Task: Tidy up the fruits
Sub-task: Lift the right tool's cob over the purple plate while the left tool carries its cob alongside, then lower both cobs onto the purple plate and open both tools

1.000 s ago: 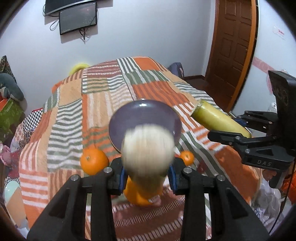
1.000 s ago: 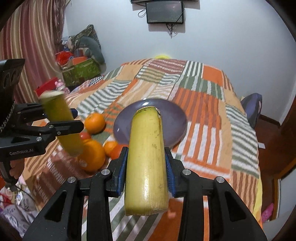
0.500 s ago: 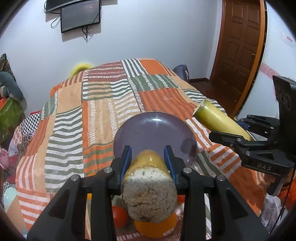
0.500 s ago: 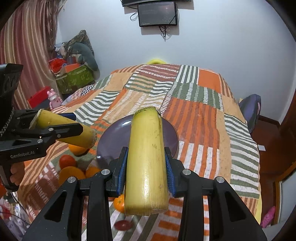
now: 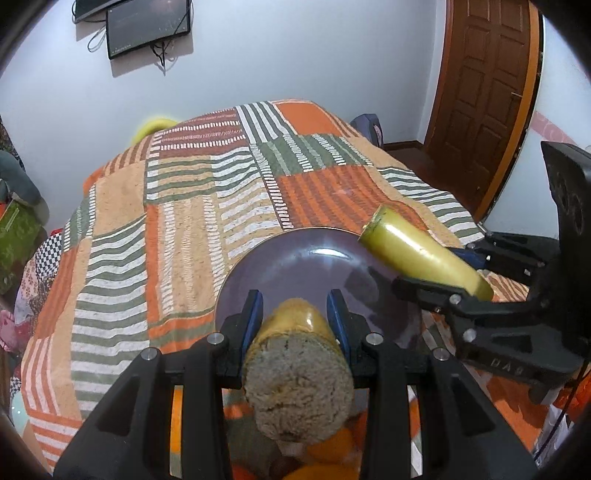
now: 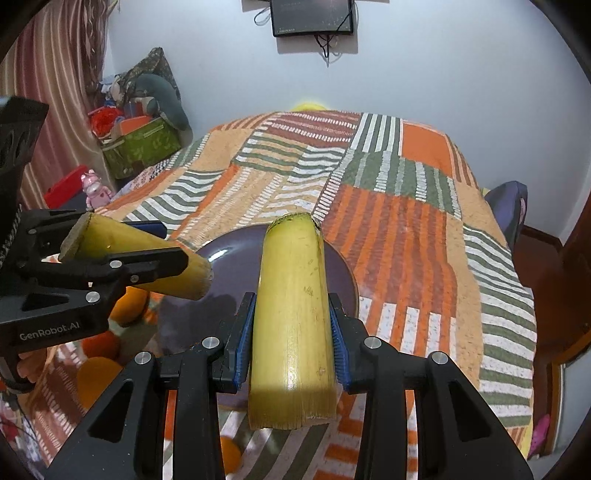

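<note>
My left gripper [image 5: 294,308] is shut on a yellow sugarcane piece [image 5: 297,373], whose pale fibrous cut end faces the camera. My right gripper [image 6: 291,325] is shut on a second yellow sugarcane piece [image 6: 291,306] that points forward. Both pieces hang over the near part of a dark purple plate [image 5: 314,269] lying on the patchwork bedspread. In the left wrist view the right gripper [image 5: 436,273] comes in from the right with its piece [image 5: 421,254] above the plate's right rim. In the right wrist view the left gripper [image 6: 173,258] comes in from the left with its piece [image 6: 144,258] above the plate [image 6: 225,280].
Several oranges [image 6: 98,376] lie on the bedspread [image 6: 406,236] just before the plate, under the left gripper. Boxes and soft toys [image 6: 147,122] are piled at the left wall. A wooden door [image 5: 480,96] stands at the right and a wall screen [image 6: 312,16] hangs behind the bed.
Both grippers have moved forward over the bed and slightly down with their pieces. The plate now lies right beneath them, and the oranges have slipped to the bottom edge of the views.
</note>
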The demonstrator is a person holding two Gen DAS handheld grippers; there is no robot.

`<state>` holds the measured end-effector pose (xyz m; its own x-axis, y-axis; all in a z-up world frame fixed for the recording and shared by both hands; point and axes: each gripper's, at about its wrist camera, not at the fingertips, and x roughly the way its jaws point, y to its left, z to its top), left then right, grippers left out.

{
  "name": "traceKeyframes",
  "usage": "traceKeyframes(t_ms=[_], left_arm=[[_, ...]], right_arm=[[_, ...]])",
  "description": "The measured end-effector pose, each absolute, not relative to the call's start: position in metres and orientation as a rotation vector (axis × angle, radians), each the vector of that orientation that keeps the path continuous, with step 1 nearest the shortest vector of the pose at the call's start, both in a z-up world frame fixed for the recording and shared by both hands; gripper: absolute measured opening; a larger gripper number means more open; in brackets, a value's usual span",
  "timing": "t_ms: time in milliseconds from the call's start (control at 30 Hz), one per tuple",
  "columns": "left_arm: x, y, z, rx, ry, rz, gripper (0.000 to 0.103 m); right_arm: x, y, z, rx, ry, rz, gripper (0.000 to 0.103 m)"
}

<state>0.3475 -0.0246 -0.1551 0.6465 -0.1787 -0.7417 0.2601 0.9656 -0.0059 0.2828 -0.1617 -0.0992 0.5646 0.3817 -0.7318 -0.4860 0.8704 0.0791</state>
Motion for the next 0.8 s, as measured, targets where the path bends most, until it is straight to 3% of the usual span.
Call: traceKeyframes(t_ms=[800], left_arm=[[0.412,-0.03,-0.189,0.105,0.923,-0.255,0.036]], right_arm=[[0.32,-0.149,-0.132,-0.154,0.887,0.534,0.033]])
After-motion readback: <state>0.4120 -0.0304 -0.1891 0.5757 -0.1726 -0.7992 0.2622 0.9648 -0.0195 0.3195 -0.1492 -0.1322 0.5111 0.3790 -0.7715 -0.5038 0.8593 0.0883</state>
